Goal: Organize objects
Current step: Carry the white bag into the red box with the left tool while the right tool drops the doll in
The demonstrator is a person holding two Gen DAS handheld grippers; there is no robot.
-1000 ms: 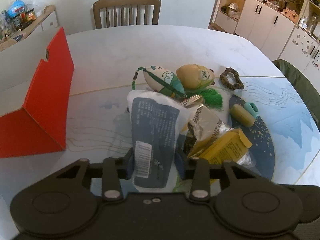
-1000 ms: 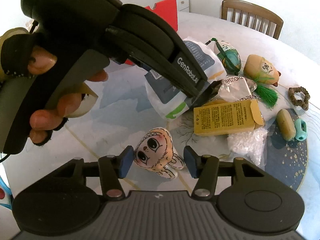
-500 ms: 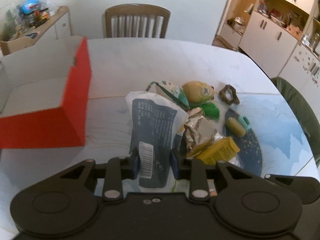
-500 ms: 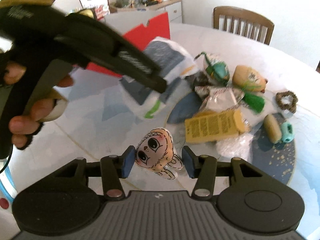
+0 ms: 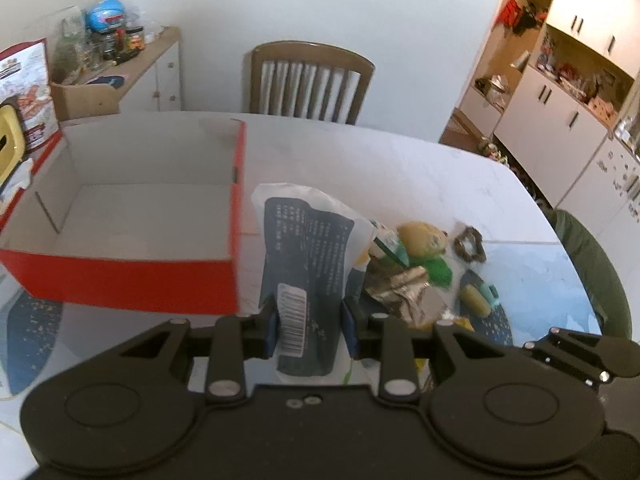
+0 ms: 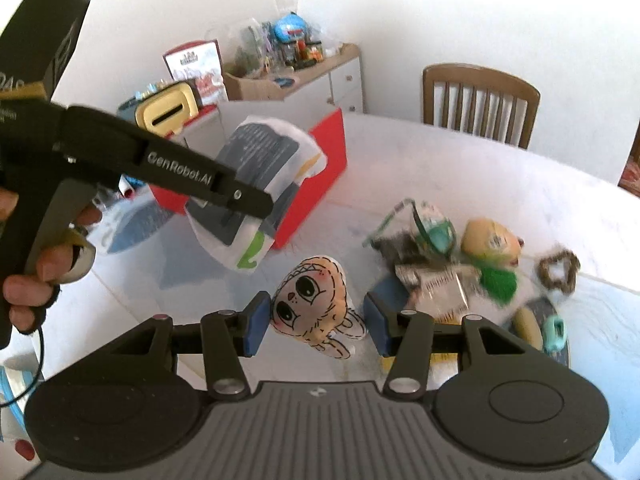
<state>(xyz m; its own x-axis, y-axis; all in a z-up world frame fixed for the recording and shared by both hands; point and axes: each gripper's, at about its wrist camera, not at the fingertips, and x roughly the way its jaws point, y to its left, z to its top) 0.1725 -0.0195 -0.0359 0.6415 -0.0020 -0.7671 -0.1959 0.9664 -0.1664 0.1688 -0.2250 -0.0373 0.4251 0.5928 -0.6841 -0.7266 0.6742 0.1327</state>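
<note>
Left tongs [image 5: 308, 330] are clamped narrow on a white and dark-blue pouch [image 5: 308, 264], the blue pads [image 5: 272, 330] pressed against its lower part beside the barcode. In the right wrist view the same pouch [image 6: 256, 184] is seen lifted clear of the counter [image 6: 440, 168], held in front of the red box [image 6: 320, 176] at centre left of the frame, and the hand [image 6: 28, 284] on the left tongs' grip is caught at the left edge. In the left wrist view the red box [image 5: 132, 276] is shown open at the left of the frame, its pale inside bare, with the pouch just to its right.

Right tongs [image 6: 316, 326] are held partly apart around a small cartoon-faced plush [image 6: 312, 304]; its head is touched by the left pad, while a gap is left at the right pad, so whether it is truly gripped cannot be told.

Scattered at the right of the right wrist frame are a crinkled silver packet [image 6: 432, 284], a green and white plush [image 6: 432, 228], a tan plush [image 6: 490, 242], a green tassel [image 6: 498, 280] and a brown bead ring [image 6: 560, 272]. A wooden chair [image 6: 480, 100] is seen beyond the counter at upper right.
</note>
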